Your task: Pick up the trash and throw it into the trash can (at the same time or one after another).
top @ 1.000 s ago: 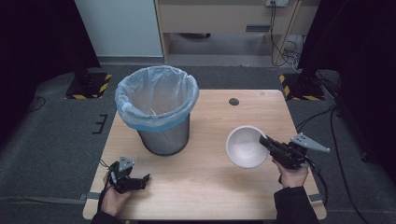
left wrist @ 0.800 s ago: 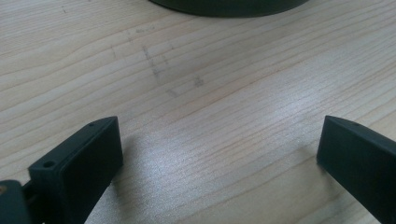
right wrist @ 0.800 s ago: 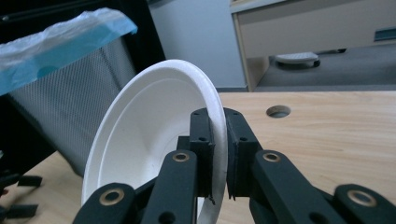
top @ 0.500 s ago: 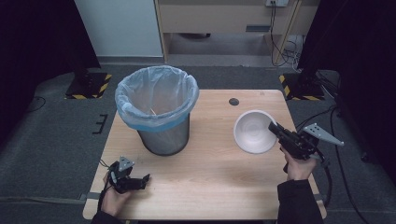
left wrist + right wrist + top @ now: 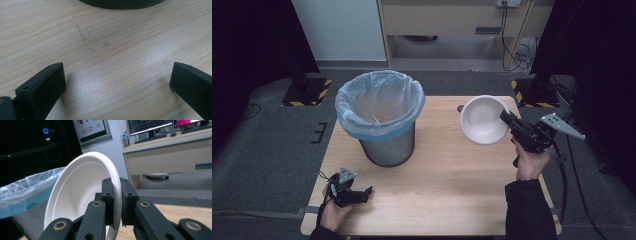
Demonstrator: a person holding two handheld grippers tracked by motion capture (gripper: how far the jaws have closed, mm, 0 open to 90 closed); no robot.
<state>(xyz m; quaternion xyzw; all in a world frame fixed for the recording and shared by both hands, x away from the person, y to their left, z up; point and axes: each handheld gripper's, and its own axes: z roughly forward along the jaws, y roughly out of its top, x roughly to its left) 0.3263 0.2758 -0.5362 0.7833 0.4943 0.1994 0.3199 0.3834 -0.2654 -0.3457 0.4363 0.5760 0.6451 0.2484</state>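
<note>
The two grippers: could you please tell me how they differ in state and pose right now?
The right gripper is shut on the rim of the white bowl and held above the table; the left gripper is open, holds nothing and sits low at the table's near corner. Both have black jaws and are hand-held.

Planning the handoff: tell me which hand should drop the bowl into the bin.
Right. The right gripper already clamps the white bowl's rim beside the bin; the left gripper rests open on the table.

We see dim room edges w/ a lit table (image 5: 447, 190) at frame centre; sheen on wood (image 5: 110, 82) mid-frame in left gripper view; jaws at bottom of both gripper views slightly soft.
</note>
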